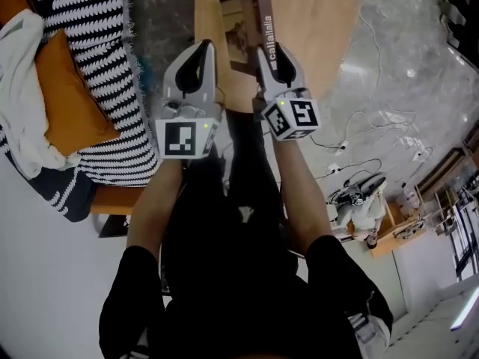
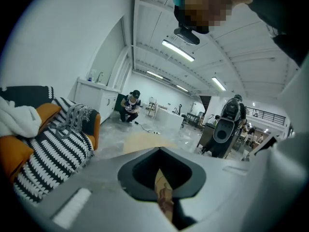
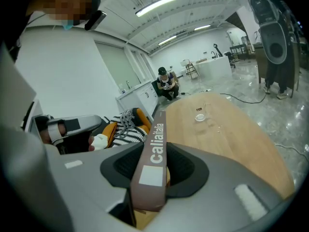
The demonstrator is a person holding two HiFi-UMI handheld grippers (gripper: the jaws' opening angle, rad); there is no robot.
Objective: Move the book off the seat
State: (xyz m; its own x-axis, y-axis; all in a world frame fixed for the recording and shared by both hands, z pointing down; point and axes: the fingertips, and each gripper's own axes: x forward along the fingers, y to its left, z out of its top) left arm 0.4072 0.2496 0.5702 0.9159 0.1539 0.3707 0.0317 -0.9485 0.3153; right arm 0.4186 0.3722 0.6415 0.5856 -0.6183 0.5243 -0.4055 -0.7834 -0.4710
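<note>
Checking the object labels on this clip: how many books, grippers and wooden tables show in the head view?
book: 1
grippers: 2 (left gripper, right gripper)
wooden table: 1
Total: 4

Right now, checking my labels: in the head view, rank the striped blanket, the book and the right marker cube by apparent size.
1. striped blanket
2. book
3. right marker cube, though nearest the camera
</note>
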